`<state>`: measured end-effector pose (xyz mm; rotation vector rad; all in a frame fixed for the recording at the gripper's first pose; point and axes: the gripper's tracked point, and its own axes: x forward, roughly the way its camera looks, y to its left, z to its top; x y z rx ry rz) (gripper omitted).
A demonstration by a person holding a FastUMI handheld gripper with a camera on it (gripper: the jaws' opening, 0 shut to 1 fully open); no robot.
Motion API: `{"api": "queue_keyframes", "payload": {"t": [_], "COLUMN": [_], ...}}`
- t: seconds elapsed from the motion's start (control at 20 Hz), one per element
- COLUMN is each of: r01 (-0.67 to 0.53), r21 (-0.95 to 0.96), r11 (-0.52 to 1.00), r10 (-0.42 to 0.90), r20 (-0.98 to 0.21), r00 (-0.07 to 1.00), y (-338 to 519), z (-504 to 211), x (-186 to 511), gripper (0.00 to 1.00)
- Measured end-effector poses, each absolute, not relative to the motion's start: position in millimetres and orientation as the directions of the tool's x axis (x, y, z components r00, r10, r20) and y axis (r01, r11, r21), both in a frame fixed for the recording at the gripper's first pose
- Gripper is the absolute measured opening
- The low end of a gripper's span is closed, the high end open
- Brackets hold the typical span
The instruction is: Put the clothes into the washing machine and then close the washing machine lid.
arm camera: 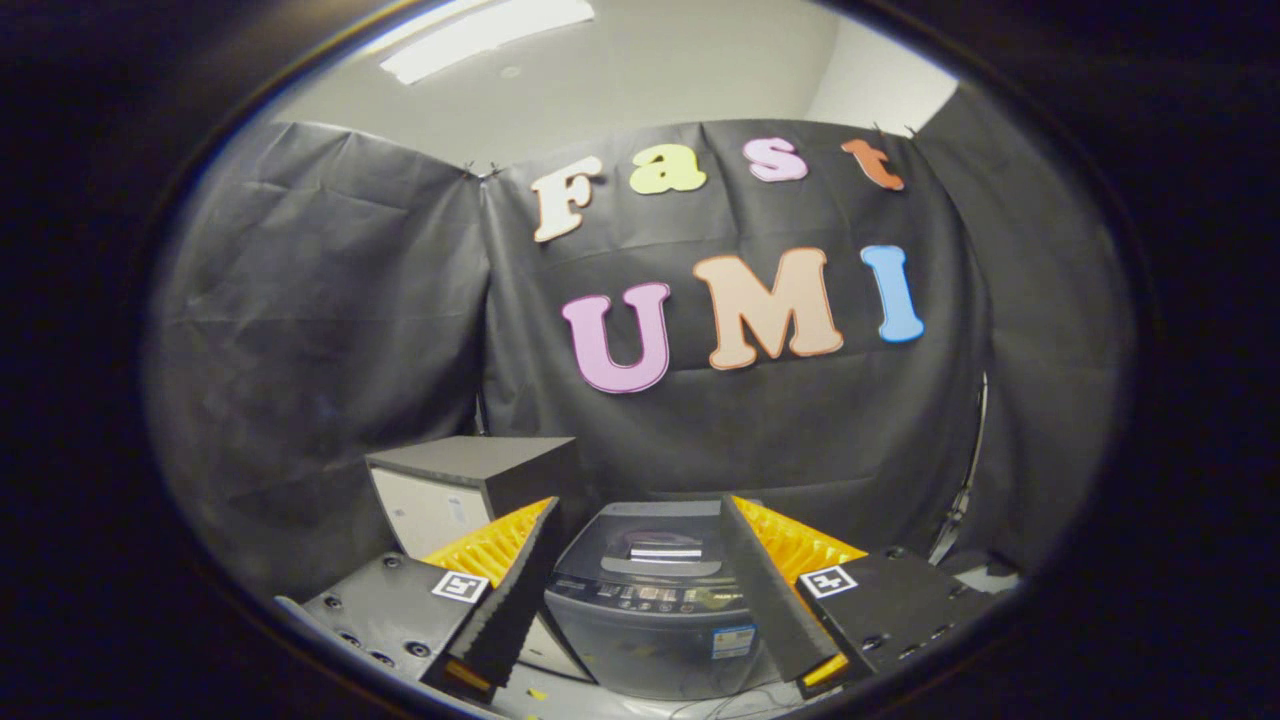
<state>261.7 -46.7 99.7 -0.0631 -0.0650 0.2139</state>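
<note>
Now: small dark-grey top-load washing machine [655, 600] lower centre, lid down. No clothes in sight; fits pre-load or finished. Tool [640, 590] wide open, holding nothing.

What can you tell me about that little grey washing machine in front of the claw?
The washing machine is a small dark grey top-loader that looks plastic, standing upright. Its lid, with a handle recess, lies shut on top, and a control strip runs along the front edge above a small sticker. It sits just ahead of the open claw, framed between its fingers, untouched. A box stands behind, to one side.
</note>
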Motion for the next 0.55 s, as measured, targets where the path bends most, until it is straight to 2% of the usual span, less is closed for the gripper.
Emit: {"api": "queue_keyframes", "payload": {"t": [0.55], "r01": [-0.253], "r21": [-0.032], "r11": [0.967], "r10": [0.254], "r20": [0.054], "r00": [0.966], "y": [-44.6], "z": [93.7], "x": [261.7], "gripper": [0.97]}}
